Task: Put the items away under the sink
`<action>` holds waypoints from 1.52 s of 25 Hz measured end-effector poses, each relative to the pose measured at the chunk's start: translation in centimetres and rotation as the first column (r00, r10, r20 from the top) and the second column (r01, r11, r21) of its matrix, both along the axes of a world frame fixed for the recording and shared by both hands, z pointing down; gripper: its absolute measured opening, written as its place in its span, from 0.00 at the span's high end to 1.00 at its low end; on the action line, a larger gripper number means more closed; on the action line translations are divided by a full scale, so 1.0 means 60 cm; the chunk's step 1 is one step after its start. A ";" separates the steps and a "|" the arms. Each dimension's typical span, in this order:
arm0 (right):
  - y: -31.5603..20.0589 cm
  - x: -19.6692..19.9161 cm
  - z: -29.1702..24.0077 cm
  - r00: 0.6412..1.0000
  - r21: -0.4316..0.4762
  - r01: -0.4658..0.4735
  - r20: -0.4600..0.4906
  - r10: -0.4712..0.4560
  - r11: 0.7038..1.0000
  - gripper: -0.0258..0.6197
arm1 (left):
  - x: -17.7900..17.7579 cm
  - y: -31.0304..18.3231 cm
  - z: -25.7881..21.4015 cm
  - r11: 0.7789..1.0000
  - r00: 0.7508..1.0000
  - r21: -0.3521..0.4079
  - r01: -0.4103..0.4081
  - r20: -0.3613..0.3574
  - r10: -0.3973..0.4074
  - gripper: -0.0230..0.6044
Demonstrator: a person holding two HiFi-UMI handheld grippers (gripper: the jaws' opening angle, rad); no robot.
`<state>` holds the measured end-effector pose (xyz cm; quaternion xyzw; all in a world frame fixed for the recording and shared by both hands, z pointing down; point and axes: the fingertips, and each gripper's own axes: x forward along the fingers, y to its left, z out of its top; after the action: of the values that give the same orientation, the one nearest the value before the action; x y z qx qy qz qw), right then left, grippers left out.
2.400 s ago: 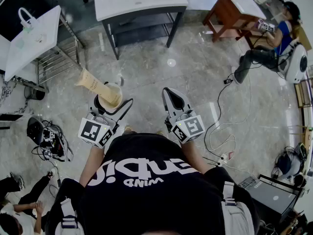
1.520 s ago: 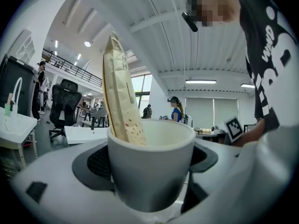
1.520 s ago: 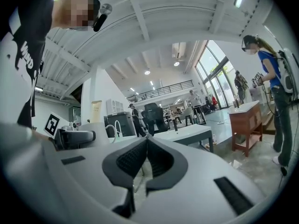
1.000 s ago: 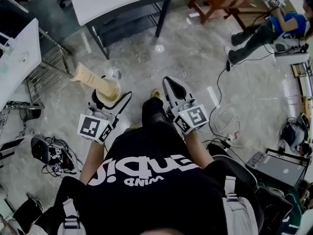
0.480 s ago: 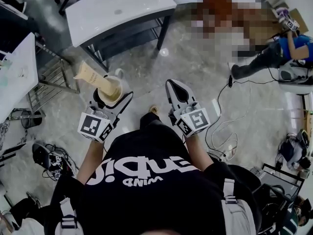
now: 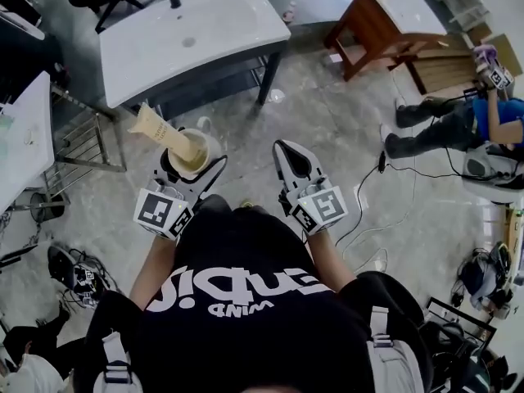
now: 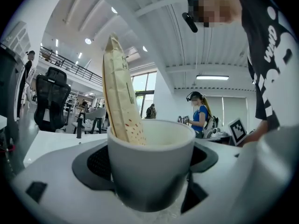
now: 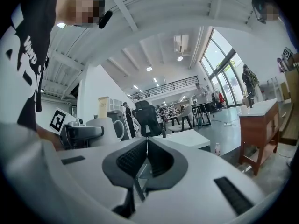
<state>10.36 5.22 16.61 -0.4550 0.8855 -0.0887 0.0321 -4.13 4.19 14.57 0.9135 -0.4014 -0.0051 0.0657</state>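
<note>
My left gripper (image 6: 190,157) is shut on a white mug (image 6: 195,151) with a handle; a tall cream paper packet (image 6: 161,133) stands in the mug and leans to the left. In the left gripper view the mug (image 7: 152,164) fills the space between the jaws, with the packet (image 7: 120,97) rising out of it. My right gripper (image 6: 291,155) is shut with nothing between its jaws (image 8: 145,146). The white sink top (image 6: 184,41) on its dark frame stands ahead, with a dark shelf (image 6: 221,70) under it. Mug and left gripper (image 8: 88,130) also show at left in the right gripper view.
A wire rack (image 6: 82,144) and a white table (image 6: 20,150) stand at the left. A brown wooden stand (image 6: 385,21) is at the upper right, with a seated person (image 6: 458,125) beside it. Cables (image 6: 385,211) trail on the marble floor at right. An office chair (image 8: 145,118) stands far off.
The sink stand has come closer and sits more centred ahead of me. Both grippers keep their pose, the left still holding the mug with the packet.
</note>
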 end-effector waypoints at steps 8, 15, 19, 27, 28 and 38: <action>-0.125 -0.016 0.013 1.000 -0.001 0.006 -0.006 -0.006 1.000 0.93 | 0.003 -0.107 0.025 1.000 0.999 -0.001 -0.027 0.029 0.027 0.22; -0.199 -0.012 0.038 0.999 0.002 -0.040 -0.026 0.041 0.999 0.93 | 0.012 -0.186 0.064 0.998 0.997 0.018 -0.067 0.044 0.066 0.22; -0.192 0.004 0.040 0.999 0.014 -0.039 -0.012 0.039 0.999 0.93 | 0.036 -0.182 0.057 0.996 0.996 0.023 -0.084 0.035 0.083 0.22; -0.295 -0.004 0.227 0.999 0.025 -0.032 -0.024 0.032 0.999 0.93 | 0.042 -0.280 0.242 0.991 0.991 0.050 -0.125 0.055 0.122 0.22; -0.302 -0.003 0.246 0.999 0.027 -0.033 -0.020 0.033 0.999 0.93 | 0.040 -0.286 0.265 0.992 0.991 0.042 -0.117 0.071 0.114 0.22; -0.389 -0.009 0.454 1.000 0.059 -0.008 -0.014 0.009 0.998 0.93 | 0.062 -0.362 0.468 0.991 0.992 0.068 -0.116 0.063 0.111 0.22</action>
<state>9.83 -18.12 43.85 -0.4583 0.8860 -0.0589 0.0395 -0.41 -17.50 42.62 0.9364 -0.3501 0.0111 0.0214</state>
